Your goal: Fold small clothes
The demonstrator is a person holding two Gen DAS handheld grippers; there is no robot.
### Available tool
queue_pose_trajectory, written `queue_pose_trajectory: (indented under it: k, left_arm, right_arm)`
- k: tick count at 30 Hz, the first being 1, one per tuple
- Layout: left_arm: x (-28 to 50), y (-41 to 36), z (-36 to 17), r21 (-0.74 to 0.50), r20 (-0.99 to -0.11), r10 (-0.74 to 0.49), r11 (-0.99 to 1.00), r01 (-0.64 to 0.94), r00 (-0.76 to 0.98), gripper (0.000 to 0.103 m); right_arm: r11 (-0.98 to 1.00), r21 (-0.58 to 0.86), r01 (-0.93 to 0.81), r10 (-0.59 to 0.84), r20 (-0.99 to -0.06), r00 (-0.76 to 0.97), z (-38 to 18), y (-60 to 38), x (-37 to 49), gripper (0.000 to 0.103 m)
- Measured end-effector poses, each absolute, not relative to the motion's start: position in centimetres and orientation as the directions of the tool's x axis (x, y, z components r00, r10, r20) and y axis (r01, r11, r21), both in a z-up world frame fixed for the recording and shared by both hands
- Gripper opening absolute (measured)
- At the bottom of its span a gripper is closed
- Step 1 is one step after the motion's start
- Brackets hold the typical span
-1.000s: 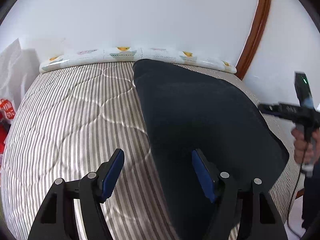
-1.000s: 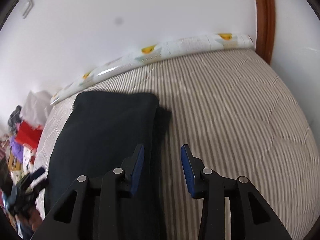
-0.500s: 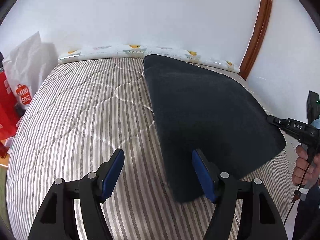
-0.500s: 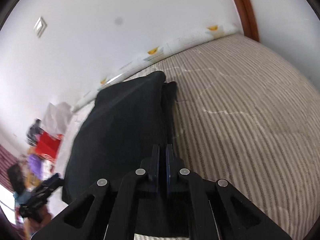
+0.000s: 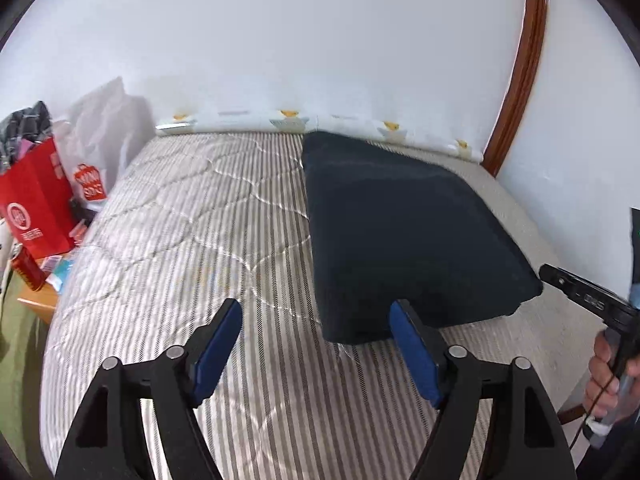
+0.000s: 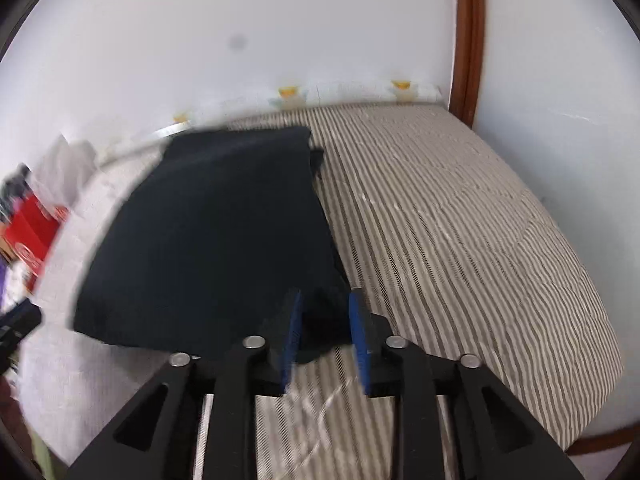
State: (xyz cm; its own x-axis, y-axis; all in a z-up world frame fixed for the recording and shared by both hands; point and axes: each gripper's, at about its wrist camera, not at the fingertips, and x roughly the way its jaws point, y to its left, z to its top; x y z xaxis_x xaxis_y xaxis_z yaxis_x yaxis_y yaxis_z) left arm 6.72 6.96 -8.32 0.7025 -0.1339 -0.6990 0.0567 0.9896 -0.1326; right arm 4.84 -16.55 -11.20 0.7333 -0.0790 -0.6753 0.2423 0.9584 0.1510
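Note:
A dark navy folded garment (image 5: 404,232) lies flat on the striped mattress (image 5: 192,248), reaching toward the far wall. My left gripper (image 5: 320,344) is open and empty, just short of the garment's near left corner. In the right wrist view the garment (image 6: 224,232) fills the left middle. My right gripper (image 6: 326,332) is open, its blue pads either side of the garment's near right corner without gripping it. The right gripper also shows in the left wrist view (image 5: 580,300) at the garment's right corner, held by a hand.
A patterned bolster (image 5: 280,122) runs along the white wall behind the mattress. A red paper bag (image 5: 32,200) and a white plastic bag (image 5: 100,140) stand left of the bed. A brown wooden frame (image 5: 520,80) rises at the right.
Both grippers have pulled back from the garment, which looks smaller and farther. The right gripper, shut half a second ago, has opened at the garment's near corner.

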Motion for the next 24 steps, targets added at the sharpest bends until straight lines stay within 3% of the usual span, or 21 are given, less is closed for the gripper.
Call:
queue_pose_trajectory:
  k: [1, 2, 8, 10, 15, 24]
  left_arm:
    - [6.1, 6.9, -7.8, -0.135, -0.692, -0.130, 0.990, 0.050, 0.710, 0.079]
    - [5.6, 6.9, -7.4, -0.135, -0.687, -0.127, 0.990, 0.046, 0.715, 0.080]
    - [2.0, 6.6, -4.7, -0.119, -0.663, -0.091, 0.993, 0.015, 0.743, 0.087]
    - [1.0, 6.3, -4.2, -0.117, -0.661, -0.089, 0.993, 0.014, 0.745, 0.091]
    - [-0.9, 5.3, -3.6, -0.053, -0.648, -0.047, 0.998, 0.016, 0.760, 0.095]
    - [-3.1, 5.1, -3.2, -0.039, -0.653, -0.017, 0.999, -0.011, 0.757, 0.095]
  right_arm:
    - [0.957, 0.161, 0.241, -0.075, -0.665, 0.743, -10.3, -16.4, 3.8, 0.071]
    - [0.959, 0.155, 0.239, -0.080, -0.658, 0.749, -9.6, -16.3, 3.0, 0.074]
    - [0.960, 0.040, 0.277, -0.189, -0.635, 0.749, -6.4, -14.0, -1.3, 0.077]
    - [0.956, 0.057, 0.287, -0.182, -0.651, 0.737, -6.0, -13.9, -2.7, 0.089]
    - [0.952, 0.041, 0.302, -0.210, -0.631, 0.747, -5.4, -13.5, -6.0, 0.098]
    - [0.955, 0.014, 0.297, -0.226, -0.616, 0.755, -5.0, -12.7, -9.4, 0.099]
